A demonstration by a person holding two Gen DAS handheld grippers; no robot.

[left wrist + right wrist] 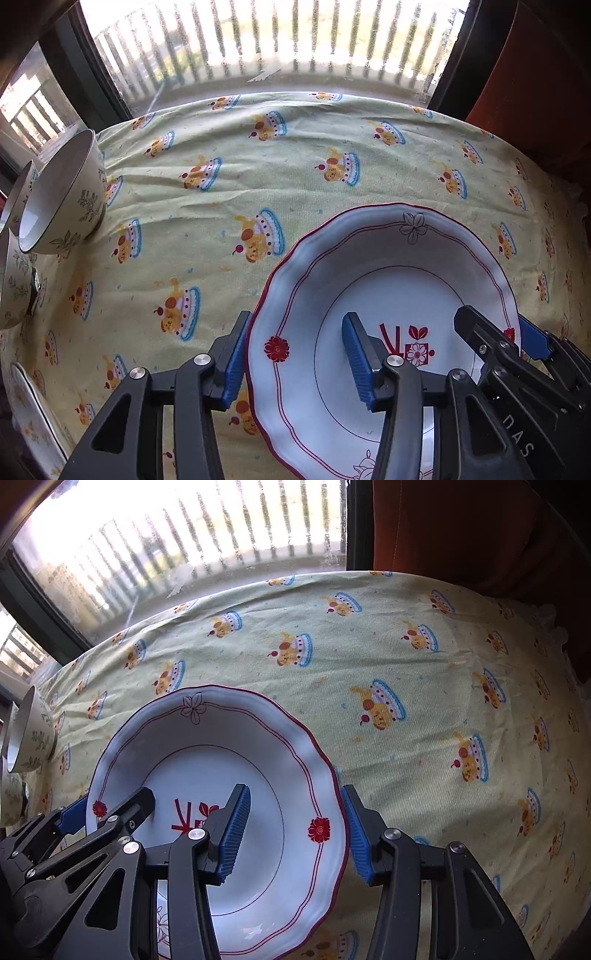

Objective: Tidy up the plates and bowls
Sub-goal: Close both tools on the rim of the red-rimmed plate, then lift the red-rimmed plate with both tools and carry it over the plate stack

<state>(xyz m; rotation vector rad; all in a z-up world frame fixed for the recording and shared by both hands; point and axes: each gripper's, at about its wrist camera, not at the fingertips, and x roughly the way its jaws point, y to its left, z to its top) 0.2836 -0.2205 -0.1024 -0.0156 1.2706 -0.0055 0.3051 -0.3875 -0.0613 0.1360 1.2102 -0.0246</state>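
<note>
1. A white, scallop-edged deep plate [384, 295] with a dark red rim line, red flower stamps and a red motif at its centre lies in the lower right of the left wrist view and the lower left of the right wrist view, resting on a pale yellow-green woven tablecloth [221, 221] printed with cake-and-dog figures; the cloth is lightly creased.
2. The left gripper [295, 365], black angular links with ribbed blue pads, straddles the plate's left rim: one pad sits outside the edge, the other over the glossy well. Whether the pads press the rim I cannot tell.
3. The right gripper [295, 834] straddles the opposite rim in the same manner, one ribbed pad inside, one just outside; contact is likewise unclear.
4. At the left edge of the left wrist view, cream ceramic bowls [62, 195] with grey leaf sprigs and dark rims sit bunched together.
5. Behind the table, a dusty window shows pale vertical railings.
</note>
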